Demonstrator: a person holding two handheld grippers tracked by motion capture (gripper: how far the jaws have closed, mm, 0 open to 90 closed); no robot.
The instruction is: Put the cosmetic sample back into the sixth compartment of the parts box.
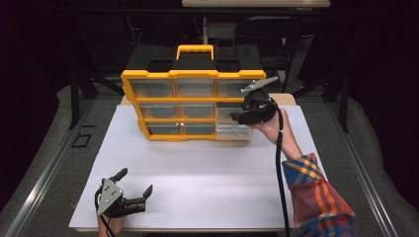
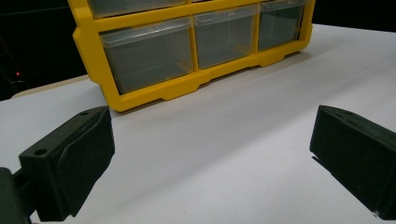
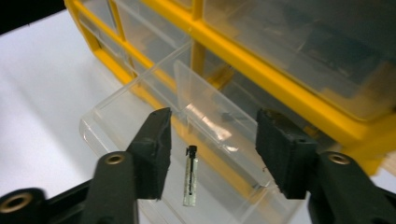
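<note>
Clear drawer (image 3: 140, 121), pulled out of yellow organizer (image 1: 192, 74) at far right of desk (image 1: 197, 168), contains one small bolt (image 3: 190, 175). Right gripper (image 3: 210, 140) hovers above it, fingers released, nothing gripped. Left gripper (image 1: 133, 185) rests at near left, fingers spread.

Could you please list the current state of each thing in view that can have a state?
Organizer: upright on the white board.
Bottom-right drawer: pulled out, open.
Other drawers: pushed in.
Small vial: lying in the open drawer, not held.
Right tongs: open above the vial.
Left tongs: open, empty.
</note>
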